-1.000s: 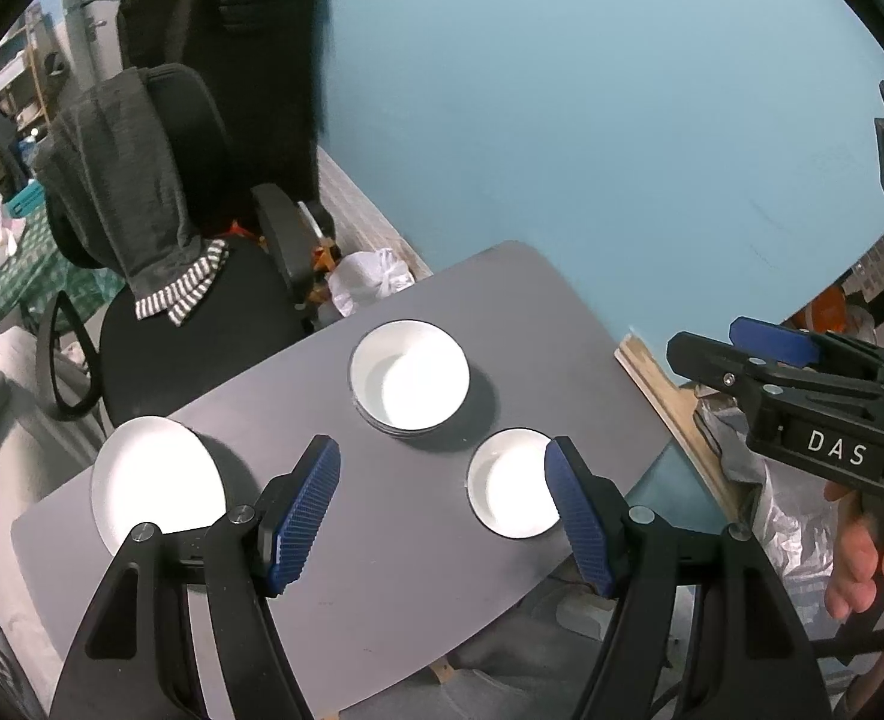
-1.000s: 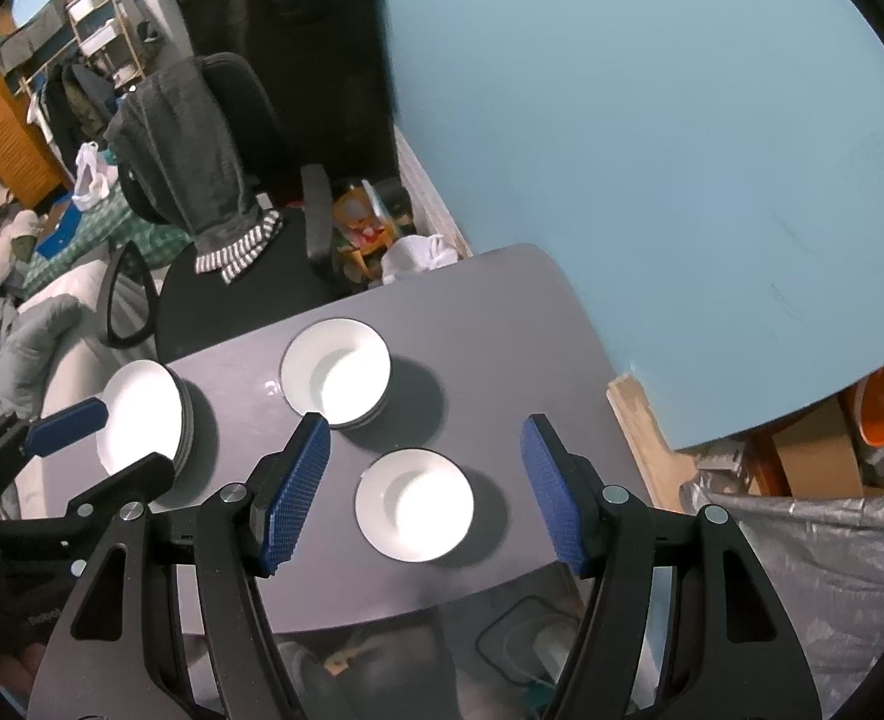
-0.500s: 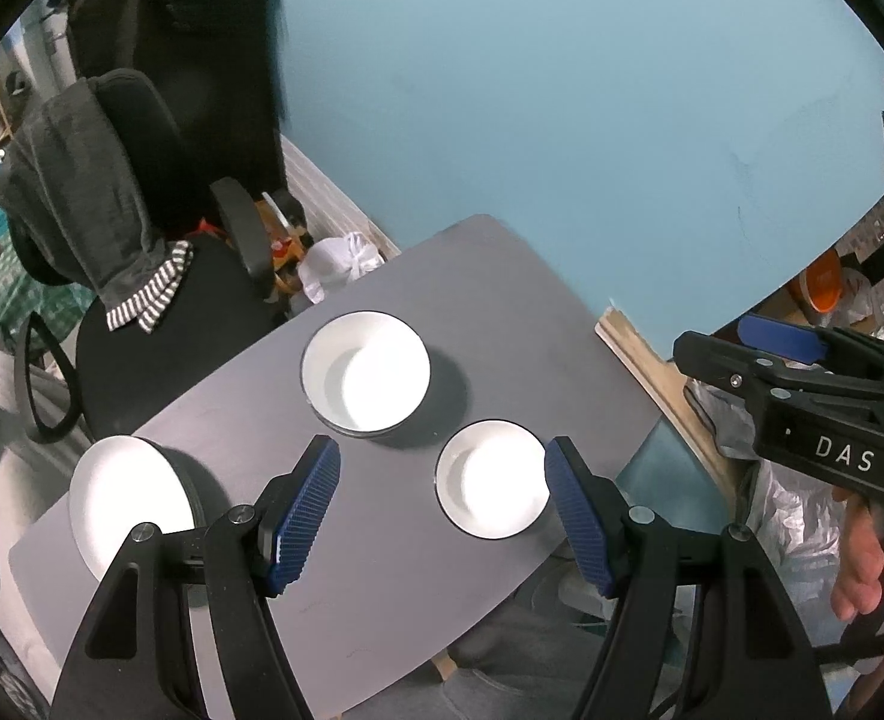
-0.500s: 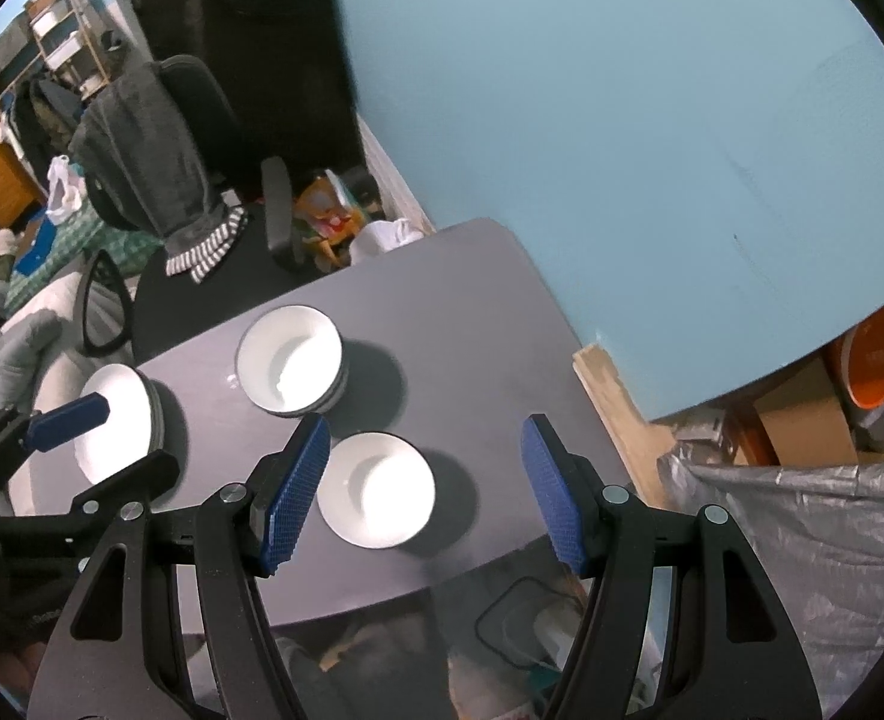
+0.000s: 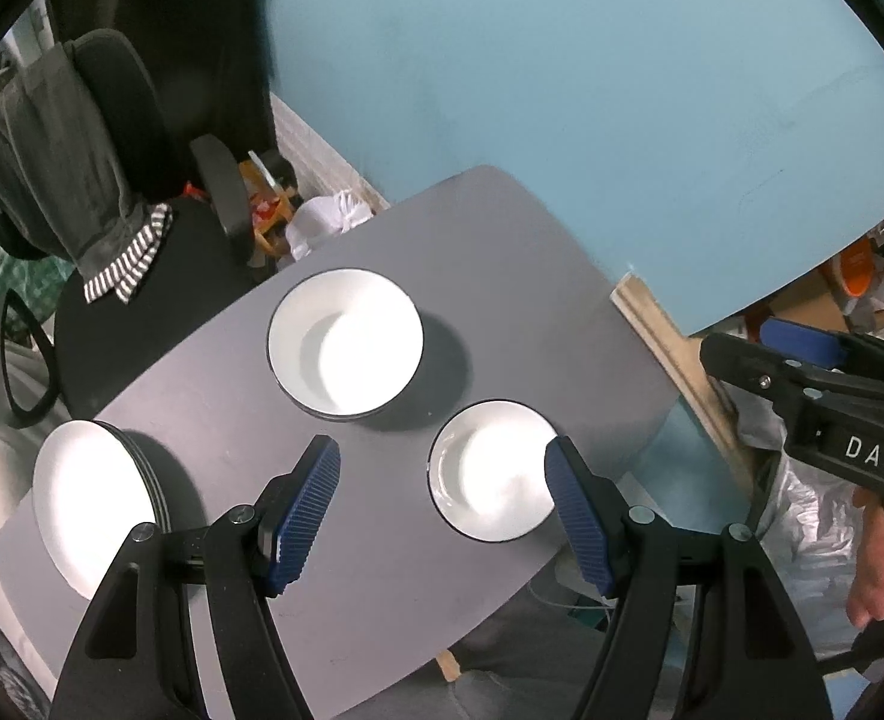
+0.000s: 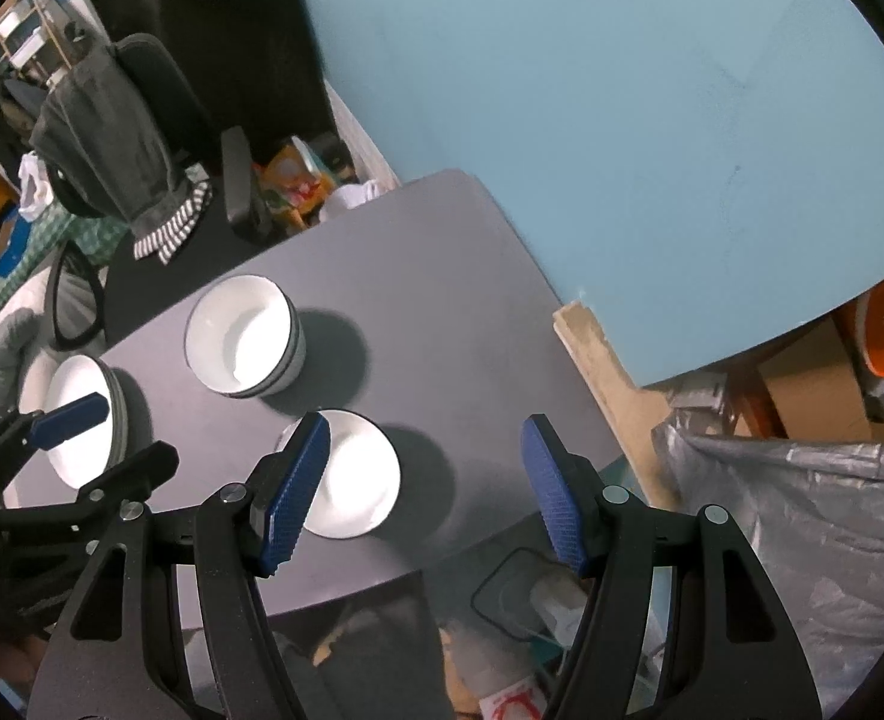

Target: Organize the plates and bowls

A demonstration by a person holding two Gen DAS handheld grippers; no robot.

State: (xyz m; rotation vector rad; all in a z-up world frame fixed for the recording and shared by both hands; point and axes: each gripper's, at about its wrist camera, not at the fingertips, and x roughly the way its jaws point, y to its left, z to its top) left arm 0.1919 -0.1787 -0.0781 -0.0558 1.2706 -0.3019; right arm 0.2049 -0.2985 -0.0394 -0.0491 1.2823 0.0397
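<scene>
On a grey table (image 5: 532, 276) (image 6: 442, 252) stand a stack of white bowls (image 5: 346, 345) (image 6: 244, 339), a single white bowl (image 5: 490, 477) (image 6: 358, 474) nearer the front edge, and a stack of white plates (image 5: 91, 504) (image 6: 82, 420) at the left. My left gripper (image 5: 442, 504) hangs open above the table, its right pad over the single bowl's right rim. My right gripper (image 6: 421, 480) is open too, high up, its left pad over that bowl's left side. Nothing is held by either one.
A black office chair (image 5: 112, 228) (image 6: 142, 138) with a grey garment over its back stands behind the table. A blue wall panel (image 5: 562, 90) rises at the far edge. To the right lie a wooden plank (image 6: 610, 372), cardboard boxes (image 6: 814, 372) and silvery plastic (image 6: 802, 528).
Both grippers have sunk toward the table, so the bowls and plates look larger. The single bowl has slid leftward in the right wrist view. Both pairs of jaws stand as wide as before.
</scene>
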